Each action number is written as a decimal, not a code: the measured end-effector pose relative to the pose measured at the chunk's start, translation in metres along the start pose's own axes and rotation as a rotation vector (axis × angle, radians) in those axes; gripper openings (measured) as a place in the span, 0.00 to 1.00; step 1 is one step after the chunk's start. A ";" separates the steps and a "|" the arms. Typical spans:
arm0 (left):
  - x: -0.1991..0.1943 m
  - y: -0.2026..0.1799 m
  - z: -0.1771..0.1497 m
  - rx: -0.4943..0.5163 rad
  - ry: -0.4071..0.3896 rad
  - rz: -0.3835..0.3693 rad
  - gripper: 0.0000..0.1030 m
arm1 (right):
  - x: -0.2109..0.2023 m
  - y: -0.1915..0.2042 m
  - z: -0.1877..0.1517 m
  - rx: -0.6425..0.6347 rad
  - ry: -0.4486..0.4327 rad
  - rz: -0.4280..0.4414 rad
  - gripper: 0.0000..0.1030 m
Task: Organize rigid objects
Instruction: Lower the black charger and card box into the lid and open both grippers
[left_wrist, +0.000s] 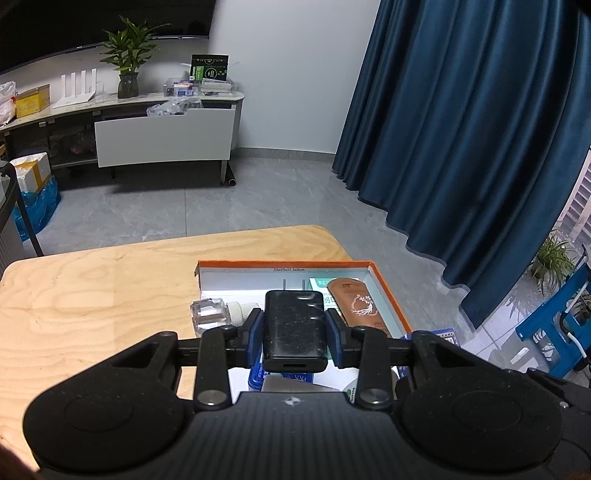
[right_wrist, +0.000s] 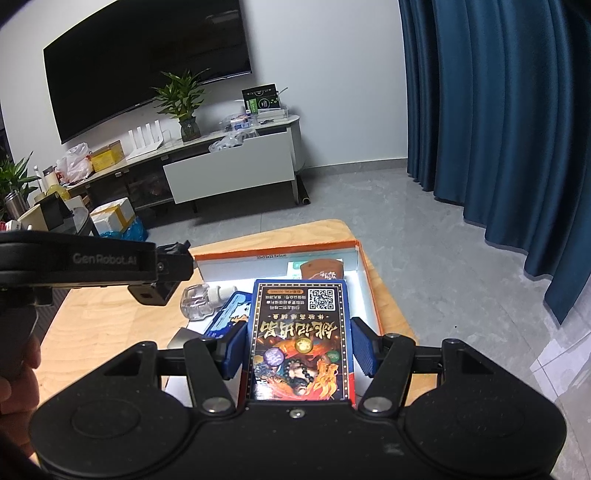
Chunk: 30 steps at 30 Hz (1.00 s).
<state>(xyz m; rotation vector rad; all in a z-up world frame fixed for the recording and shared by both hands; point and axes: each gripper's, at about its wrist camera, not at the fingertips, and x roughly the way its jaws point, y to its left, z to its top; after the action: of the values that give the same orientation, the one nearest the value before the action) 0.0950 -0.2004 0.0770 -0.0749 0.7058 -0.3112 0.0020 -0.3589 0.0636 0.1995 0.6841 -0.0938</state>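
Black charger (left_wrist: 294, 328) clamped in the left hand-held gripper (left_wrist: 294, 332) and a blue card box (right_wrist: 301, 339) pinched by the right hand-held gripper (right_wrist: 299, 347) hover above the orange-rimmed tray (left_wrist: 391, 291) on the wooden bench (left_wrist: 92, 288), so the placing step seems underway, calling for lowering each into free space

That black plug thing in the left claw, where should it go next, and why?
Probably a small move down and forward, to set the black charger into the orange-rimmed box. The left gripper is shut on it above the box, where a brown pouch and a clear bottle already lie. A bare patch of the box floor shows just ahead of the prongs.
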 end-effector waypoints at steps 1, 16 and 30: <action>0.001 0.000 0.000 0.001 0.002 0.002 0.35 | -0.001 0.000 -0.002 -0.002 0.003 0.001 0.69; 0.013 0.000 0.002 0.003 0.030 0.001 0.35 | 0.007 0.003 -0.015 0.004 0.053 -0.010 0.69; 0.028 -0.006 0.000 0.011 0.051 -0.005 0.35 | 0.012 0.005 -0.026 -0.002 0.081 -0.004 0.69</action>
<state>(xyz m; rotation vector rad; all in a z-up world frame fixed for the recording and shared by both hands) 0.1135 -0.2148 0.0599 -0.0583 0.7540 -0.3233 -0.0034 -0.3485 0.0371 0.2010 0.7651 -0.0898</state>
